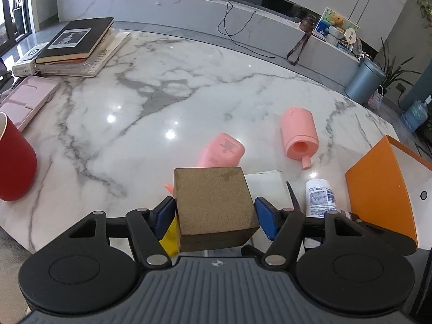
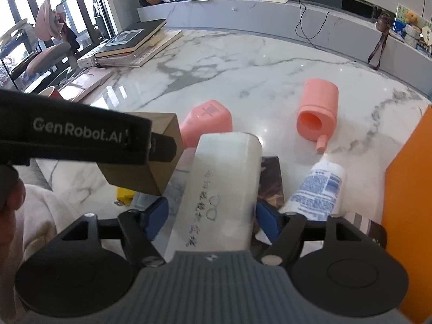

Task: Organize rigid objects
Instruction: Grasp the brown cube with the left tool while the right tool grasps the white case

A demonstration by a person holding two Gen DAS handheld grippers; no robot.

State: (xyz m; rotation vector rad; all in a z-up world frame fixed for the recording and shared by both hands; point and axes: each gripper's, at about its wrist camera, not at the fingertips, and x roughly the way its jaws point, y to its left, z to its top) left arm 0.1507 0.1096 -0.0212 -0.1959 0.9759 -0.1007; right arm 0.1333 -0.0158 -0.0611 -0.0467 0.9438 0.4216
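Above the near edge of the marble table, the left gripper has its blue pads pressed against both sides of a brown cube-shaped box, which it holds clear of the tabletop; beside it the right gripper has its fingers closed around a white rectangular box with handwriting down its face (the characters are too blurred to read), also lifted. From the right wrist view the brown box hangs just left of the white one, with the left gripper's black body across it. Farther out on the marble lie a pink bottle on its side and a pink cylindrical container with its open mouth toward the camera, the two apart from each other; a white labelled bottle lies near the orange box at the right edge. At the far left sit a red cup, a pink tray and a stack of books.
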